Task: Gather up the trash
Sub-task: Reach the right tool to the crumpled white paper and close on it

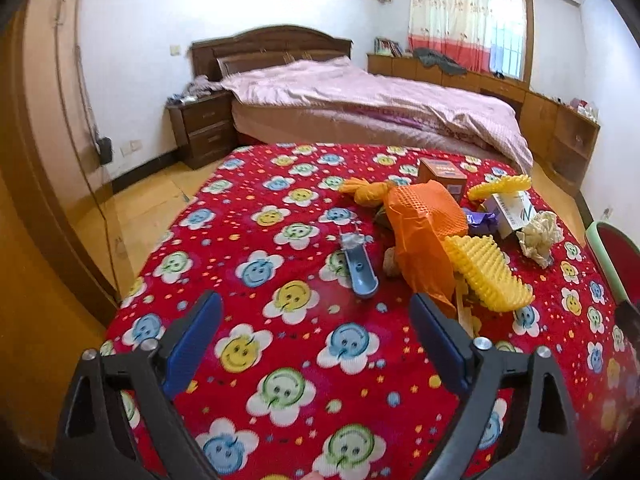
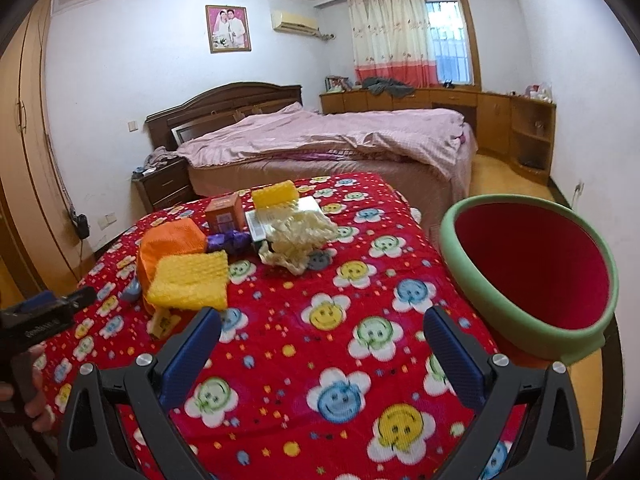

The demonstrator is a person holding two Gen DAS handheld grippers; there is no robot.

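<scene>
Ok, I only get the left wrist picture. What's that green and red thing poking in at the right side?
Observer: It's a round bin with a green rim and a red inside, next to the right edge of the blanket. I see no trash in the part of its inside that shows.
Operator: And is the other tool holding anything?
Observer: No. The right tool is open, and there's only the flowery blanket between its fingers.
</scene>
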